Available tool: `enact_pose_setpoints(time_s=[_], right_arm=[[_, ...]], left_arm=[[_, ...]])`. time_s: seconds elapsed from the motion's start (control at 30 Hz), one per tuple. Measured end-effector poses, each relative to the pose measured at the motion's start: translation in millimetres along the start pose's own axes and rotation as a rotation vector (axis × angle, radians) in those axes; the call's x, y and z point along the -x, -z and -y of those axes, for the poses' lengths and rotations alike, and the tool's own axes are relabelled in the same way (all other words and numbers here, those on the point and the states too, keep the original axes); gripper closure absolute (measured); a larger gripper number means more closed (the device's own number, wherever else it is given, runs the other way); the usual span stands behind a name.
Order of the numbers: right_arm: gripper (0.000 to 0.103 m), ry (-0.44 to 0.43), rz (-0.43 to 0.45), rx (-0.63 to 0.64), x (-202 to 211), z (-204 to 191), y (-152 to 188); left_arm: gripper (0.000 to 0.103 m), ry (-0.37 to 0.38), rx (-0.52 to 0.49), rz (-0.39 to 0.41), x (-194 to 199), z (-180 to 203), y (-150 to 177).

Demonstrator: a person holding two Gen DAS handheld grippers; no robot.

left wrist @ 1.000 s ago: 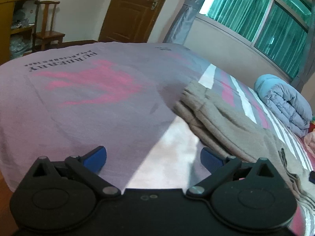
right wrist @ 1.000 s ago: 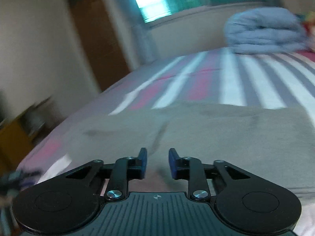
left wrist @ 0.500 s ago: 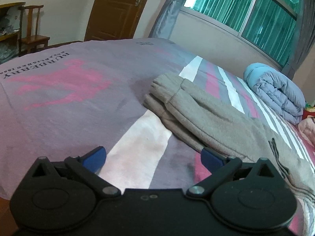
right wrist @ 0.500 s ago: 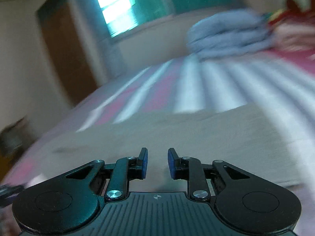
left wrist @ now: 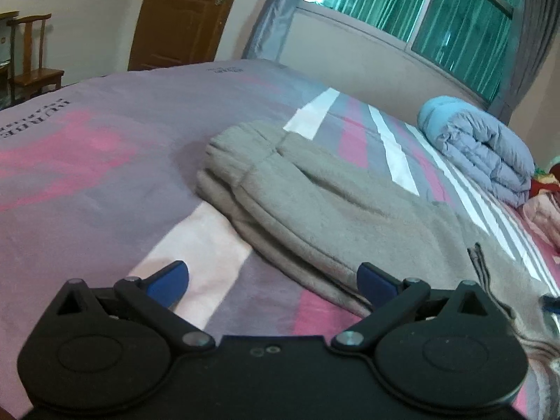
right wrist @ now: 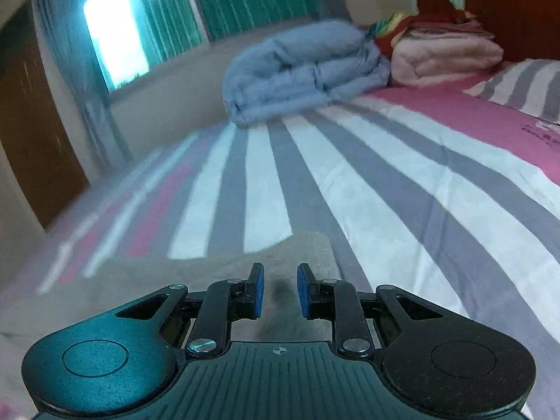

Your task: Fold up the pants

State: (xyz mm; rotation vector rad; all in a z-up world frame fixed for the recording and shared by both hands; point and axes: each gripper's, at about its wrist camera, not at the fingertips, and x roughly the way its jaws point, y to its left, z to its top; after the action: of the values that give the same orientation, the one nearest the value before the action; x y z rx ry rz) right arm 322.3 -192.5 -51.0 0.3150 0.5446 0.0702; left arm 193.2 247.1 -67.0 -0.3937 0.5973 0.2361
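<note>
The left claw [left wrist: 273,278] gapes wide above the bed [left wrist: 105,147], the grey pants [left wrist: 332,217] lying folded at its one o'clock. The right claw [right wrist: 279,290] stands narrowly parted and empty over the pants' edge [right wrist: 304,248].

Bedroom. Bed [left wrist: 147,115] ahead of me, cover mauve and pink, grey-white stripes toward the far side. Folded blue quilt [left wrist: 479,150] near the window [left wrist: 402,10]; green curtains drawn, grey drape [left wrist: 273,17] beside it, daylight showing at one gap. Brown wooden door [left wrist: 185,14] shut. Wooden chair [left wrist: 33,59] against the cream wall [left wrist: 87,10]. Pink folded bedding [right wrist: 444,56] by the dark headboard [right wrist: 514,10].
</note>
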Motion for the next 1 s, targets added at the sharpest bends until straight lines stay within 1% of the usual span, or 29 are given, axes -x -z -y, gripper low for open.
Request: enact_pose_setpoints(time_s=[0.03,0.07,0.13,0.17,0.2,0.23,0.27,0.3,0.33,0.37,0.43,0.5,0.53,0.57,0.67,0.77,0.9,0.93,0.97,1.0], right_arm=[[0.081,0.009,-0.081,0.016,-6.5,4.9,4.8],[0.081,0.016,-0.139,0.025,-14.7,11.4,8.6],[0.081,-0.021,-0.109,0.01,-6.7,14.9,4.0],[0.081,-0.057,-0.079,-0.01,3.6,18.9,4.5],[0.081,-0.073,-0.046,-0.013,13.7,21.8,5.8],[0.081,-0.087,-0.022,-0.006,23.0,24.7,8.5],[0.081,-0.107,-0.004,0.004,35.9,27.2,13.3],[0.081,-0.117,0.007,0.012,39.8,31.0,13.5],[0.081,-0.113,0.018,0.022,48.2,34.7,16.2],[0.081,-0.106,0.029,0.03,56.6,40.4,19.8],[0.081,-0.091,0.039,0.026,70.3,50.8,24.6],[0.081,-0.071,0.049,0.007,84.3,57.7,23.1],[0.081,-0.061,0.054,0.005,88.6,62.3,23.1],[0.081,-0.05,0.061,0.005,93.2,64.9,23.9],[0.081,-0.035,0.073,0.0,103.8,75.1,26.1],[0.081,-0.014,0.077,-0.019,106.6,85.3,28.2],[0.081,0.014,0.073,-0.069,108.0,93.6,33.0],[0.081,0.018,0.073,-0.072,108.3,93.8,33.9],[0.081,0.021,0.072,-0.072,107.7,93.9,33.9],[0.081,0.025,0.07,-0.068,106.9,93.5,34.0]], left_arm=[[0.006,-0.002,-0.003,-0.005,-1.5,0.7,0.4],[0.006,-0.001,-0.002,-0.006,-1.9,0.6,0.5],[0.006,0.005,0.005,0.001,-1.7,-0.2,-0.8],[0.007,0.014,0.012,0.006,-2.3,-1.8,-2.5],[0.008,0.029,0.02,0.011,-3.0,-3.4,-4.5],[0.01,0.053,0.036,0.012,-5.1,-5.4,-7.5],[0.015,0.09,0.064,0.008,-8.8,-8.3,-10.8],[0.018,0.137,0.095,-0.002,-14.1,-11.5,-13.7],[0.026,0.185,0.141,-0.021,-21.7,-16.9,-16.7],[0.033,0.215,0.189,-0.039,-28.5,-21.8,-18.9],[0.033,0.294,0.297,-0.068,-43.6,-33.4,-20.7],[0.032,0.327,0.357,-0.085,-56.9,-41.8,-21.3],[0.034,0.342,0.373,-0.087,-63.3,-46.1,-21.5],[0.039,0.346,0.386,-0.083,-67.7,-49.5,-22.0],[0.046,0.378,0.447,-0.066,-81.4,-62.1,-23.8],[0.047,0.409,0.475,-0.052,-98.3,-68.6,-28.8],[0.045,0.419,0.447,-0.032,-110.9,-61.8,-35.3],[0.053,0.418,0.447,-0.028,-110.0,-61.6,-34.5],[0.082,0.366,0.453,-0.026,-104.9,-61.8,-33.7],[0.082,0.318,0.434,-0.018,-94.0,-58.7,-32.7]])
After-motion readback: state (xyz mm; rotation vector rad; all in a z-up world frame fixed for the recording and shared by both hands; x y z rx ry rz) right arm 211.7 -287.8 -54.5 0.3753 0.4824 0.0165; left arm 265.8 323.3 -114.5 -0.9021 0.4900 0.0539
